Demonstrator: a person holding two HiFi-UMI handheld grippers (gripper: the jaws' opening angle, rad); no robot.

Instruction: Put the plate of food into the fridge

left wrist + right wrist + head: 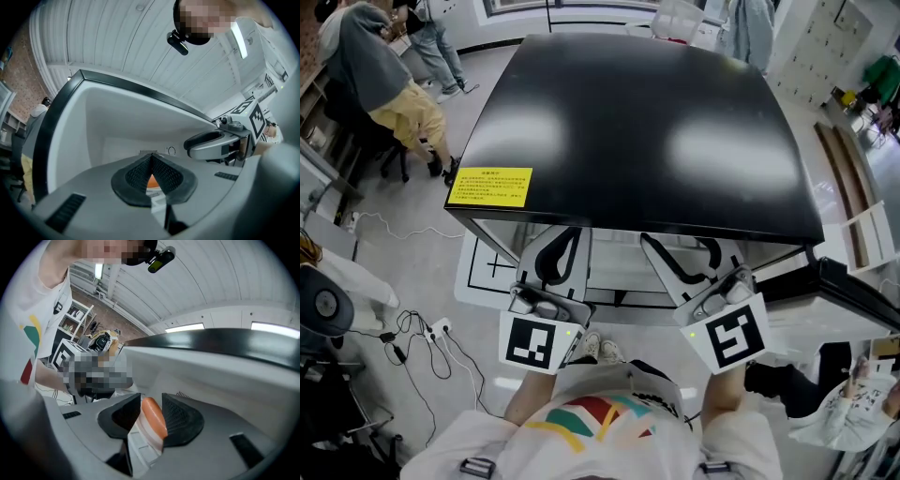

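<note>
I look down on the black top of the fridge (637, 131); its open front faces me. Both grippers reach in under its front edge, the left gripper (561, 246) beside the right gripper (675, 253), and the fridge top hides the plate in the head view. In the left gripper view, the left gripper (151, 176) is pinched on a white plate rim (157, 200) with a bit of orange food (153, 181) behind it. The right gripper (151, 416) is shut on the white plate (140, 436), and an orange sausage (153, 417) lies between its pads. White fridge walls (117, 126) surround both.
A yellow label (494, 186) is stuck on the fridge top's near left corner. A dark door panel (858, 295) juts out at the right. Cables and a plug (417, 337) lie on the floor at the left. A seated person (380, 75) is at the far left.
</note>
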